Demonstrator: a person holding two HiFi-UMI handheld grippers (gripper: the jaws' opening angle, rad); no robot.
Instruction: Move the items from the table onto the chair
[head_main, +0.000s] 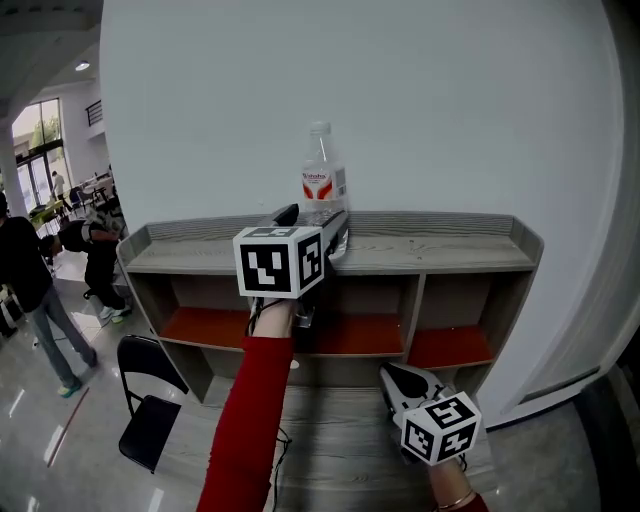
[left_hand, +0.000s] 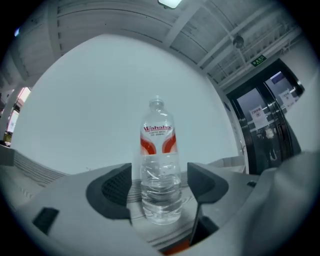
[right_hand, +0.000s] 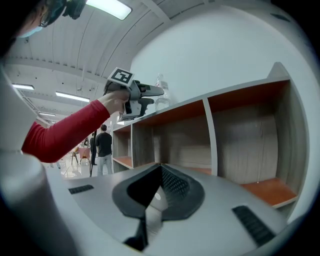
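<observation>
A clear water bottle (head_main: 323, 185) with a red and white label stands upright on the top board of a grey shelf unit (head_main: 440, 255). My left gripper (head_main: 315, 225), held by a red-sleeved arm, is raised level with it. In the left gripper view the bottle (left_hand: 160, 170) stands between the spread jaws of that gripper (left_hand: 160, 182), with a gap on each side. My right gripper (head_main: 398, 378) hangs low in front of the shelf's lower compartments; its jaws (right_hand: 160, 167) meet with nothing in them. The black folding chair (head_main: 150, 400) stands on the floor at the lower left.
The shelf unit has orange-floored compartments (head_main: 450, 345) under the top board, backed by a white wall. A wood-grain table surface (head_main: 340, 440) lies in front. People (head_main: 40, 290) walk on the glossy floor at far left, beyond the chair.
</observation>
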